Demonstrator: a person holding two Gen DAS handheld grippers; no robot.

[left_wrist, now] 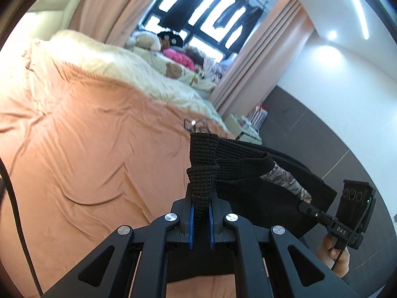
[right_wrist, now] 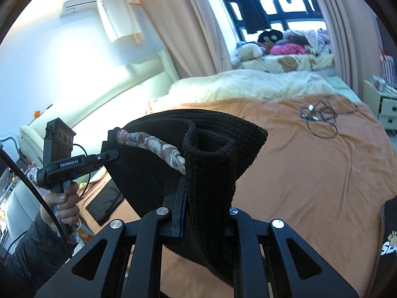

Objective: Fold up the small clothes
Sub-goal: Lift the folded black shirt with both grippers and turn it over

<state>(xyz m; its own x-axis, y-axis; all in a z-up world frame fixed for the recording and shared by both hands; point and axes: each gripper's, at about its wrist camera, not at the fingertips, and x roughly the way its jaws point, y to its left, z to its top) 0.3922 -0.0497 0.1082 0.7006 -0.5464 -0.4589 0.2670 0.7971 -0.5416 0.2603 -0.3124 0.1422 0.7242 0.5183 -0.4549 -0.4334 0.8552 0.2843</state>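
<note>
Orange bedding (left_wrist: 86,129) covers a wide bed that fills the scene, with a cream fleece blanket (left_wrist: 129,67) across its far part and peach curtains (left_wrist: 116,7) beside a bright window (left_wrist: 198,12) beyond. Close in the left wrist view, the left gripper (left_wrist: 200,211) has its blue pads pinched tight on a bunched corner of a black knit garment (left_wrist: 248,168), which stands up from the jaws and stretches away to the right, lifted off the bedding. Its far corner is clamped by the right gripper (left_wrist: 304,204), pointing in from the right, with a hand (left_wrist: 333,253) wrapped around its handle below. From the right wrist view, the right gripper's jaws are closed on a thick fold of the same knit cloth, which drapes over them, while a patterned lining (right_wrist: 153,146) shows along the edge. At left there, the left gripper holds the other corner level, a hand (right_wrist: 62,206) and dark sleeve (right_wrist: 29,253) beneath it. Farther right, a tangle of cables (right_wrist: 320,116) lies on the bedding.
</note>
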